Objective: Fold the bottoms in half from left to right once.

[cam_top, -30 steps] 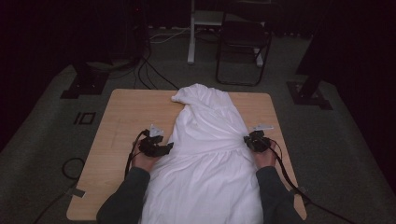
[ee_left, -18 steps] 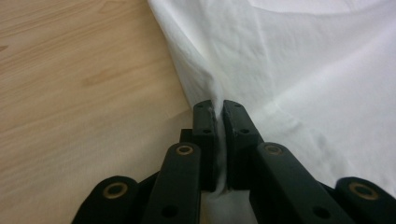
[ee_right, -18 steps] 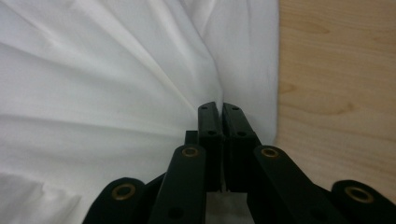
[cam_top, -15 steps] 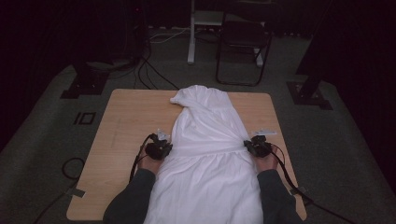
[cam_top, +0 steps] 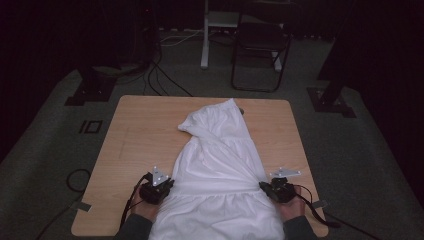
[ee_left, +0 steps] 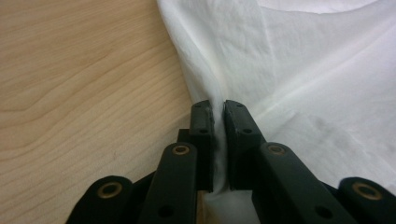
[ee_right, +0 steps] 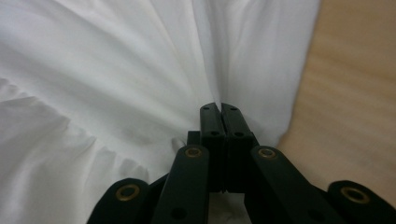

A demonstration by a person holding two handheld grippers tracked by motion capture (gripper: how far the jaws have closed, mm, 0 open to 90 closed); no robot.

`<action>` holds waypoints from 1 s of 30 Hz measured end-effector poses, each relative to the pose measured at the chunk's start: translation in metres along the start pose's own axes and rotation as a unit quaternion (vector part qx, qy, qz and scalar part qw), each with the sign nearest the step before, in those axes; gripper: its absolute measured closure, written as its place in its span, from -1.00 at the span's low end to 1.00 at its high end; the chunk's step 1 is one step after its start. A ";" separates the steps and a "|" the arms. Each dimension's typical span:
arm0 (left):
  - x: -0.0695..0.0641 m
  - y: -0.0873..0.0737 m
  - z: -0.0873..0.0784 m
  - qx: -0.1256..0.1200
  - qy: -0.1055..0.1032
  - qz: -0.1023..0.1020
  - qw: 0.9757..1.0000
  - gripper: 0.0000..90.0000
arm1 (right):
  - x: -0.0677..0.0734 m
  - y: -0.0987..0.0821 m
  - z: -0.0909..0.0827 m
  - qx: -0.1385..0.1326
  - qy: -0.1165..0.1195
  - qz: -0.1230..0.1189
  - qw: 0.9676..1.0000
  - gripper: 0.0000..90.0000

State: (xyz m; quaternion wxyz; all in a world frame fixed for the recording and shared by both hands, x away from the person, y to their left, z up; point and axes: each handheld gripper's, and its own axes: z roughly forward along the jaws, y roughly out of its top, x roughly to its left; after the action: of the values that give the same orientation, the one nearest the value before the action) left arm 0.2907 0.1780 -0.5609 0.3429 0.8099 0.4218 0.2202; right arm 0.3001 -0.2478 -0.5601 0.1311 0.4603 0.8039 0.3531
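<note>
Chair (cam_top: 260, 45) beyond table (cam_top: 145, 125); garment (cam_top: 220, 165) covers middle.

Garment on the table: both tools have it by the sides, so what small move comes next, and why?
Probably draw both tools toward the near edge together. The left tool and right tool each pinch a side of the white garment, whose far part lies bunched and skewed on the table.

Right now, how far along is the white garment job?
Done: both tools have a grip. The left tool, whose jaws have just been closing, pinches the white garment at its left edge; the right tool is clamped on the opposite edge. In hand: cloth stretched between them across the table. Left: the far end is bunched, and no fold is made yet.
</note>
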 end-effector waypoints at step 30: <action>-0.001 -0.001 0.004 -0.015 0.003 -0.004 1.000 0.83 | -0.062 0.138 0.049 -0.071 -0.097 0.005 0.993 0.99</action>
State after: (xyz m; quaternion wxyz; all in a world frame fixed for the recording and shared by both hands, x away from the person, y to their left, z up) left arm 0.2916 0.1760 -0.5642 0.3546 0.8025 0.4223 0.2278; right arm 0.4489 -0.2325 -0.5075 0.2389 0.4855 0.7583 0.3635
